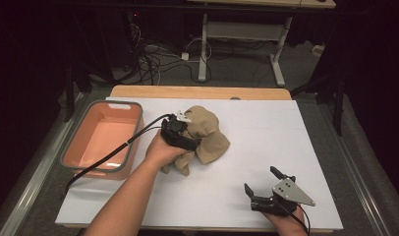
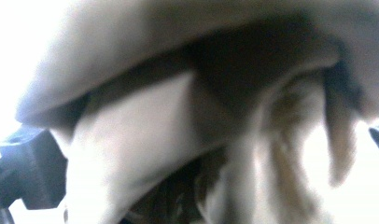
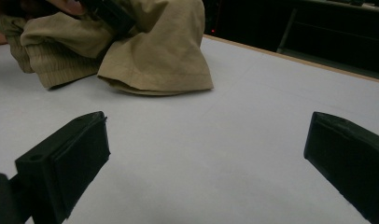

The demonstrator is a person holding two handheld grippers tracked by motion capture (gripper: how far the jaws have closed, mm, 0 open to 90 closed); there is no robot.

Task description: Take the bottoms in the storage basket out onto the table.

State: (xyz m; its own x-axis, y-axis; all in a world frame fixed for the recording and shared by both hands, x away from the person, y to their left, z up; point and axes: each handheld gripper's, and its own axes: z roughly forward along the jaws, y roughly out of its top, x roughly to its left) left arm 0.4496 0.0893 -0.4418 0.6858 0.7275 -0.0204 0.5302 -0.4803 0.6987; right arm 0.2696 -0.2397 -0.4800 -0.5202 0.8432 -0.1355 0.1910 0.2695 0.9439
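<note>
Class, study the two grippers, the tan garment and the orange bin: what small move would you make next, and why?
Probably lift the left gripper a little, toward the orange bin. It is buried in the bunched tan garment, and its own view shows cloth right up against the camera, so it seems to have a hold. The right gripper rests apart with jaws wide open.

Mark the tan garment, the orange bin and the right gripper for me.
tan garment (image 1: pixel 213 140), high view, on its bunched upper fold.
orange bin (image 1: pixel 102 139), high view, on its bare inner floor.
right gripper (image 1: pixel 262 182), high view, midway between its open fingertips.
</note>
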